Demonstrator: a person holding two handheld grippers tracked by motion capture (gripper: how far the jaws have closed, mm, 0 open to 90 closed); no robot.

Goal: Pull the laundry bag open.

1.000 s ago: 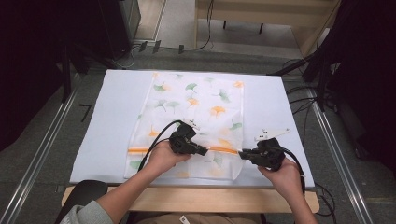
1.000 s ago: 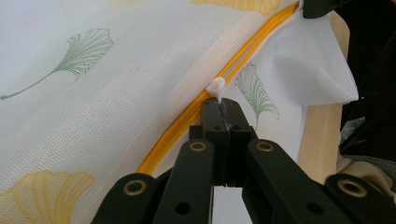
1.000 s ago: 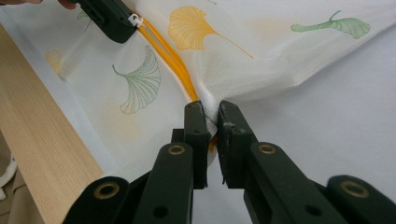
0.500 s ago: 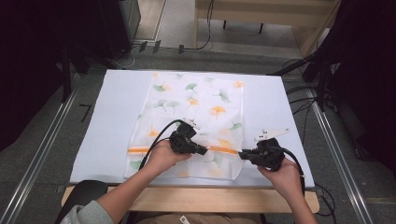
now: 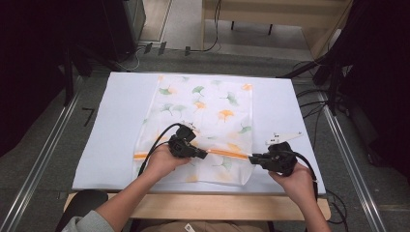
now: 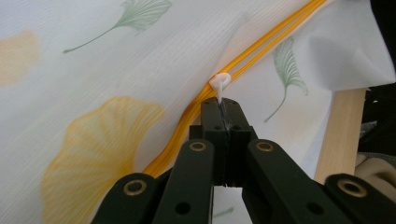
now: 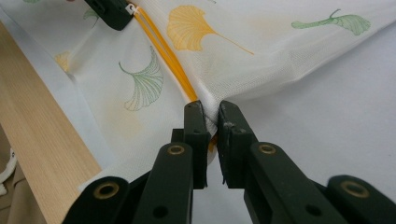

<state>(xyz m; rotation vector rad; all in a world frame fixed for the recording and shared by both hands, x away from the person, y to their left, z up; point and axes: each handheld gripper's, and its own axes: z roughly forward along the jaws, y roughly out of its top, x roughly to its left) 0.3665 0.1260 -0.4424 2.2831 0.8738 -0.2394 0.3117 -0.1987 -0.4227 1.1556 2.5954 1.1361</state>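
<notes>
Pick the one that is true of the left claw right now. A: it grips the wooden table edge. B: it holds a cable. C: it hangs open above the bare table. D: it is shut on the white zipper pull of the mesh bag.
D: in the left gripper view the left claw is closed on the white zipper pull on the orange zipper of the mesh bag.

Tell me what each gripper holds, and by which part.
The left gripper pinches the white zipper pull of the leaf-print mesh bag. The right gripper clamps the bag's edge at the end of the orange zipper.
</notes>
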